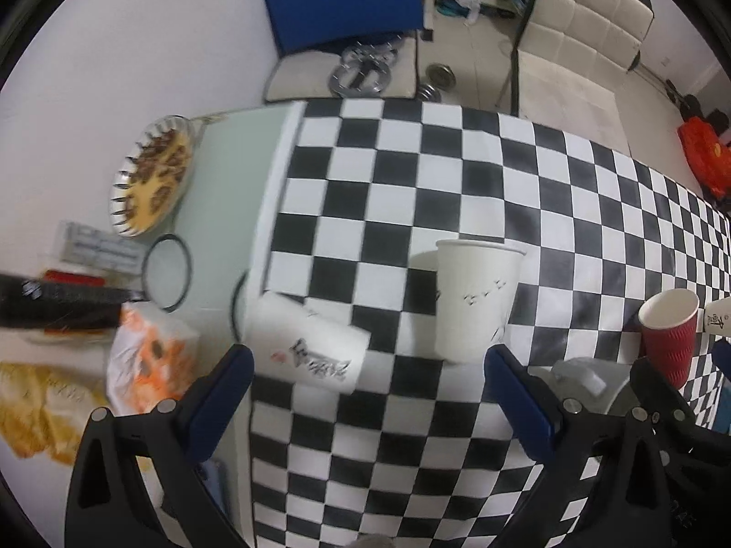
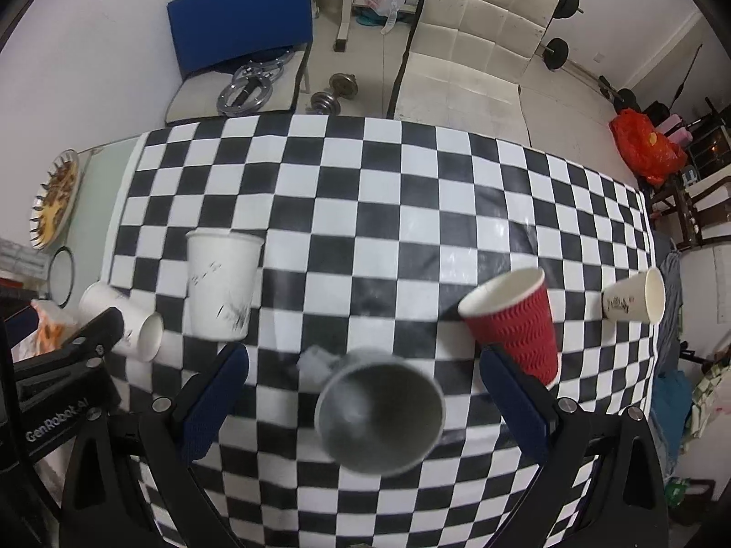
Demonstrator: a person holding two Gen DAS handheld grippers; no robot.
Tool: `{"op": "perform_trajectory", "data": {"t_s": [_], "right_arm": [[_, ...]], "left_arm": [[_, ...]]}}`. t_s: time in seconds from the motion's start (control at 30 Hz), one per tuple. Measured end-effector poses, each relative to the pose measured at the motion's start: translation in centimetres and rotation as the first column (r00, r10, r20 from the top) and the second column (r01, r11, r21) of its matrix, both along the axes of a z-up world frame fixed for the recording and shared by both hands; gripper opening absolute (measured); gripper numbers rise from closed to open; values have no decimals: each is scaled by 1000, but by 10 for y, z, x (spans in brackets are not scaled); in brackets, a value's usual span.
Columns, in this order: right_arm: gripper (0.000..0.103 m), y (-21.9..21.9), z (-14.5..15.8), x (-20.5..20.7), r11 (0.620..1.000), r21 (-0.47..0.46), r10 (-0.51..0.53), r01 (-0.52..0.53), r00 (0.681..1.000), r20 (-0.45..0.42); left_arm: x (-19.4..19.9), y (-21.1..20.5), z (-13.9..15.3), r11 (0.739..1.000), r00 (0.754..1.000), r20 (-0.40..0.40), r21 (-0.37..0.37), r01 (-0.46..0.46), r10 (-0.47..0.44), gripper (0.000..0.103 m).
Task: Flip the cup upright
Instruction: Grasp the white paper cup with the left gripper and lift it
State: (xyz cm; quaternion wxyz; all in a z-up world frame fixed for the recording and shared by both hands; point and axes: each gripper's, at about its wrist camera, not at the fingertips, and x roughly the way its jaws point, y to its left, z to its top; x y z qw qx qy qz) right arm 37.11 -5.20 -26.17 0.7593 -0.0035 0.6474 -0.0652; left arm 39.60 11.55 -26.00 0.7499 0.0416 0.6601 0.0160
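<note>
Room: white wall, two cream padded chairs (image 2: 475, 41), blue panel (image 2: 242, 13), dumbbells on the floor behind the table.
Surface: black-and-white checkered tablecloth (image 2: 365, 210) over the table; far edge runs just under the chairs, left edge gives way to pale green tabletop w/ a patterned plate (image 1: 150, 178) and snack bags.
Upright cups: tall white paper cup (image 2: 219, 287) and red ribbed paper cup (image 2: 511, 324), both standing, mouths up.
Cups on their sides: small white printed paper cup (image 1: 310, 342) near the cloth's left edge; grey cup (image 2: 379, 411) front centre, mouth toward the right cam; another white printed cup (image 2: 635, 297) far right by the cloth edge.
Left gripper (image 1: 365, 392): fingers wide apart, nothing held; small white printed cup lies just ahead, nearer the left finger.
Right gripper (image 2: 365, 388): fingers wide apart, grey cup sits between them, no contact visible.
Step, my read: you're lining up on a tipped cup. Close across the wall mid-body, squeeze lightly (paper crushes), lift, rotate mouth up, set down flat.
Room: open cloth mid-table is yr best landing spot; watch the tall white cup and red cup beside each finger, and the near left edge.
</note>
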Motion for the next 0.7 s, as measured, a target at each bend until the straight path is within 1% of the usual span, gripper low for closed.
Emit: {"op": "perform_trajectory", "data": {"t_s": [0.2,0.23,0.33,0.53,0.63,0.7], "right_arm": [[102,-1,-17,24,1000,-24,16,-17,999,-42],[102,-1,-19,27,999,-28,17,-19,999,-46],[102,-3,-26,33,999,-46,23,-26,998,-64],[102,-8,-38,42,997,-66,22,-28,996,-92],[102,-9,-43,47,996,-82,20,-29,994,-107],[102,-9,-47,51,994,-104,23,-35,993,-116]], "left_arm": [[23,-7,-27,999,998,-56,-48,12,-15,103],[26,-9,-33,998,997,-70,-67,18,-22,103],[32,-13,-46,994,994,-103,-105,22,-32,103],[40,-20,-67,986,988,-144,-164,21,-45,102],[44,-24,-77,982,986,-158,-185,19,-49,102],[46,-27,-83,983,985,-166,-183,23,-54,102]]}}
